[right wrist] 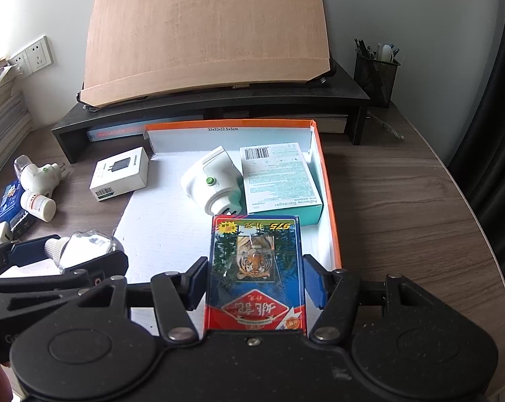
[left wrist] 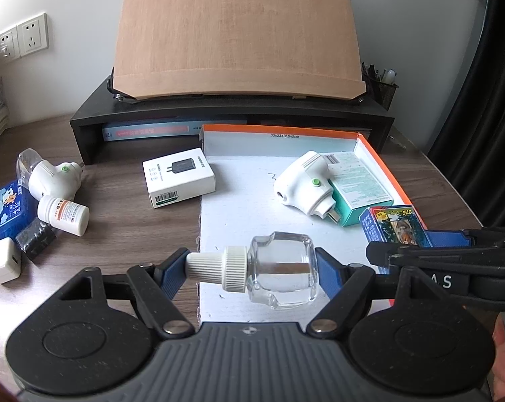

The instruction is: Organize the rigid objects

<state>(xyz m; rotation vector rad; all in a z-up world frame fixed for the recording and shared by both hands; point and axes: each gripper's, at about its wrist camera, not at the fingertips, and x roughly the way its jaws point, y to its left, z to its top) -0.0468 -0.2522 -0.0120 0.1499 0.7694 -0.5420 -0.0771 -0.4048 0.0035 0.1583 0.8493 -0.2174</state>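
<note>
My left gripper (left wrist: 252,264) is shut on a clear glass bottle (left wrist: 279,271) with a white ribbed cap, held sideways above the near left part of the orange-rimmed box (left wrist: 383,164). The bottle also shows in the right wrist view (right wrist: 85,246). My right gripper (right wrist: 256,278) is shut on a card deck box (right wrist: 256,271) with a tiger picture, held over the box's near right part. Inside the box (right wrist: 326,181) lie a white plug-in device (right wrist: 212,181) and a teal bandage box (right wrist: 279,177).
On the desk left of the box lie a white charger box (left wrist: 178,177), a second white plug-in device (left wrist: 51,177), a white pill bottle (left wrist: 65,216), a blue pack (left wrist: 9,207) and a white adapter (left wrist: 3,259). A black monitor riser (left wrist: 232,114) stands behind.
</note>
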